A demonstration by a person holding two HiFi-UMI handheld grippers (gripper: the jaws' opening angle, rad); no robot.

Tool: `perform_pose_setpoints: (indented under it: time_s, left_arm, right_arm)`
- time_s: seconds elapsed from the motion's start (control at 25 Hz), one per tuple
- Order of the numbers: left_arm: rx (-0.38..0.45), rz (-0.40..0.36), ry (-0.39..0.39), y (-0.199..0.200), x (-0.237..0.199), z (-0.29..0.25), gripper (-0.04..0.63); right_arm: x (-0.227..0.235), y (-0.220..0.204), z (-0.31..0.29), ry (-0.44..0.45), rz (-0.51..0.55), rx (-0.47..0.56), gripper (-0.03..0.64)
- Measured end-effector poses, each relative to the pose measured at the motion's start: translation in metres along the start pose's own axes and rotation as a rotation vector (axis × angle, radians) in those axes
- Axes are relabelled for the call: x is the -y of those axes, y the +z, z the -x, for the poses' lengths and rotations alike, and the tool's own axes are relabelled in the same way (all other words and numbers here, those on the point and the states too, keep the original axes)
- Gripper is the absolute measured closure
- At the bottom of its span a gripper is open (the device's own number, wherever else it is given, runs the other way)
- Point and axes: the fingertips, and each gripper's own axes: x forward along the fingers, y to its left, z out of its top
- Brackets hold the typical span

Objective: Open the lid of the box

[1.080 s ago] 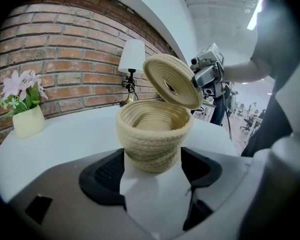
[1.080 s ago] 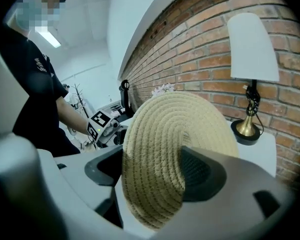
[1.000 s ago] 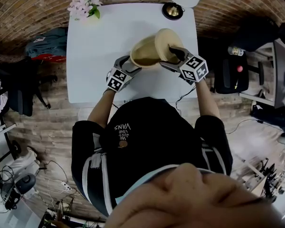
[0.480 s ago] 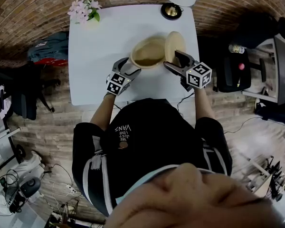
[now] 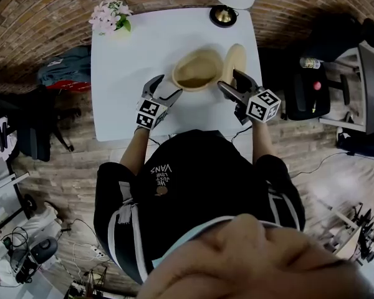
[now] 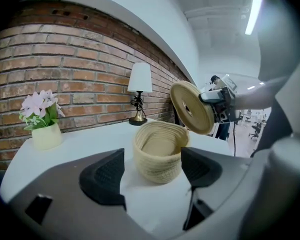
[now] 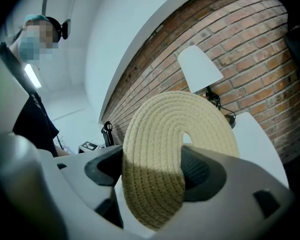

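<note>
1. Right gripper view: the right gripper [image 7: 152,171] has its jaws closed on the woven lid [image 7: 180,129]. One pad presses each face near the rim, so the disc stands on edge between them.
2. Left gripper view: the left gripper [image 6: 151,171] has its jaws wide apart and holds nothing. The box [image 6: 157,151] sits just beyond the pads, and neither pad touches it.
3. The box is a round woven one. It stands upright on the white table [image 5: 137,55], its mouth is open and it looks empty inside. In the head view the lid hangs tilted in the air just to the right of the box's rim, clear of it.
4. The opening itself looks done, so what remains is setting the lid down. The grip is close to the edge of a soft disc that could sag or pivot, so the jaws should stay firm until the lid lies flat. Only then should they part.
5. A bare patch in front of the box suits better than the right side, because the table's edge runs near the lid there.
6. The box looks light and would likely slide if brushed. The free left gripper could close in beside its wall to steady it.
7. The lamp [image 5: 225,14] at the far edge and the flower pot [image 5: 109,14] at the far left corner are well apart from all this.
</note>
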Motion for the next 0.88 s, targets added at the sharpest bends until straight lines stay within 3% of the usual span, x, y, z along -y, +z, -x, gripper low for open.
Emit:
perform_pose_setpoints:
  time_s: [0.52, 0.88]
  left_arm:
    - [0.132, -0.004, 0.099, 0.038, -0.024, 0.045, 0.239]
    - [0.189, -0.006, 0.115, 0.051, -0.027, 0.064, 0.258]
  right_arm:
    - [-0.003, 0.01, 0.035, -0.1, -0.032, 0.144, 0.282]
    - [-0.01, 0.01, 0.046, -0.155, -0.064, 0.202, 0.282]
